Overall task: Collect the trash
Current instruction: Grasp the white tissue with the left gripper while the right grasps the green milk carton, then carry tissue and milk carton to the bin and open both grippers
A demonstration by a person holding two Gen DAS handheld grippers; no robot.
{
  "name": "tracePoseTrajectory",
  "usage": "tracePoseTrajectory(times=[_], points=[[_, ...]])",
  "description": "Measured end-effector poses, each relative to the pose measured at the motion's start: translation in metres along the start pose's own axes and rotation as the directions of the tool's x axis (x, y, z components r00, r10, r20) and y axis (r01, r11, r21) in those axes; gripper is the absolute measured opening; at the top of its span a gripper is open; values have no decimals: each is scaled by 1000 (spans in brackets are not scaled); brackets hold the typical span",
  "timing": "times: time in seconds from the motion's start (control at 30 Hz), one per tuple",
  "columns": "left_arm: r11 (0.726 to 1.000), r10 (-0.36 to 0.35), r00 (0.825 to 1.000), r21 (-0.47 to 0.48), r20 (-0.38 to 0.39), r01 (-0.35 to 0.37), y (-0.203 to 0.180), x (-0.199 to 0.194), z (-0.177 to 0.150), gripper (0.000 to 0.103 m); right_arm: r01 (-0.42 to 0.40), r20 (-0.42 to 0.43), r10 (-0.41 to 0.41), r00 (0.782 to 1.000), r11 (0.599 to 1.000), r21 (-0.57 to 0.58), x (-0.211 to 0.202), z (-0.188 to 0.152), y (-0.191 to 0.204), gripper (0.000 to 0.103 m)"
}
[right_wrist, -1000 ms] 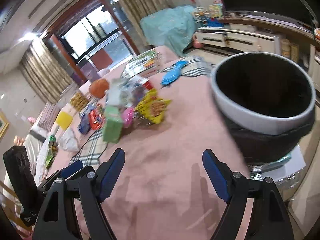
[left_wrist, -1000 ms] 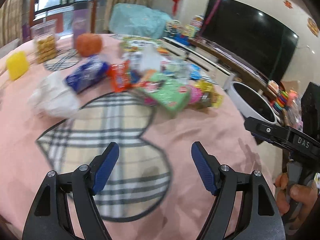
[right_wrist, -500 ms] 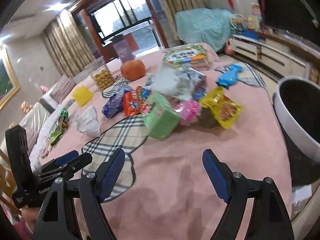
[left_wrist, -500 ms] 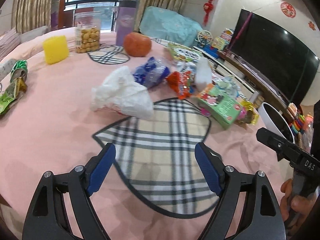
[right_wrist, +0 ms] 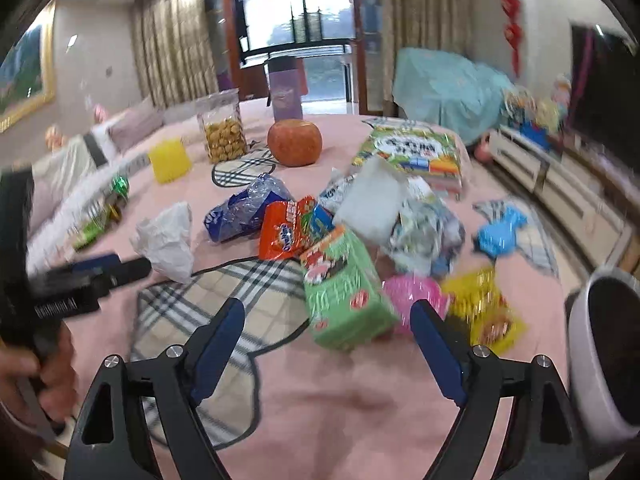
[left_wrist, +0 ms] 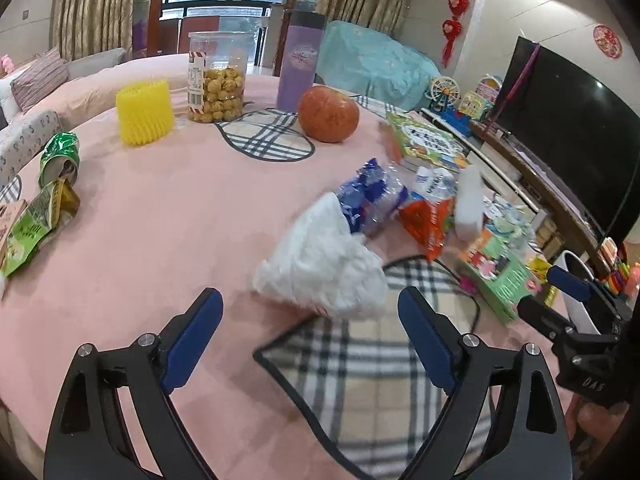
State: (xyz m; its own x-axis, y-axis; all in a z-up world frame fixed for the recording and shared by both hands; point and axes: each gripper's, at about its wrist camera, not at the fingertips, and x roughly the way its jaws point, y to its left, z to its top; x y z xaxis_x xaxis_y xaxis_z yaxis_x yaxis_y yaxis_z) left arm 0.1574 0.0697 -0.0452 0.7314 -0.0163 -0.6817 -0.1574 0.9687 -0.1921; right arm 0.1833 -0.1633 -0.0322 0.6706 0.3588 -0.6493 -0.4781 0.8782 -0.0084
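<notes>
On right gripper: perhaps "DAS".

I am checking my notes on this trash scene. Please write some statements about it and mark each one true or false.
1. Both the left gripper and the right gripper hold nothing. True.
2. The white crumpled bag lies ahead of the left gripper. True.
3. The green box is inside the bin. False: it lies on the table.
4. The snack jar lies tipped over. False: it stands upright.

Pink-clothed table: plaid mats, wrappers, green box, pumpkin.
</notes>
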Motion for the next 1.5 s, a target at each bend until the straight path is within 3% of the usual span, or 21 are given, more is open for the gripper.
tracePoseTrajectory(times=[0.23, 0.27, 0.3, 0.33, 0.4, 0.47, 0.8, 1.17, 1.5], points=[[1000, -12, 999, 12, -35, 13, -2, 27, 7, 91, 26, -107, -33, 994, 997, -71, 42, 7, 5, 83], [1000, -5, 999, 20, -36, 6, -3, 28, 6, 84, 30, -118, -38, 992, 997, -74, 46, 6, 7, 77], [1000, -5, 999, 27, -37, 6, -5, 29, 5, 70, 35, -130, -45, 990, 996, -78, 49, 4, 8, 63], [999, -9, 999, 35, -47, 11, -6, 31, 4, 65, 40, -144, -51, 988, 996, -78, 52, 2, 8, 55], [999, -23, 998, 43, -58, 25, -7, 31, 2, 53, 44, -139, -51, 989, 998, -54, 50, -1, 6, 56], [998, -48, 997, 46, -52, 51, -8, 25, -1, 50, 40, -132, -44, 990, 999, -34, 45, -3, 4, 55], [981, -157, 986, 106, -52, 162, -44, -6, -19, 48, -91, -69, 104, 992, 981, 173, -11, -27, -19, 55], [929, -285, 952, 213, -115, 304, -115, -19, -40, 48, -50, -60, 72, 996, 950, 310, -58, -66, -57, 55], [879, -342, 924, 288, -173, 380, -171, -22, -52, 48, 5, -34, 9, 999, 919, 395, -90, -84, -96, 55]])
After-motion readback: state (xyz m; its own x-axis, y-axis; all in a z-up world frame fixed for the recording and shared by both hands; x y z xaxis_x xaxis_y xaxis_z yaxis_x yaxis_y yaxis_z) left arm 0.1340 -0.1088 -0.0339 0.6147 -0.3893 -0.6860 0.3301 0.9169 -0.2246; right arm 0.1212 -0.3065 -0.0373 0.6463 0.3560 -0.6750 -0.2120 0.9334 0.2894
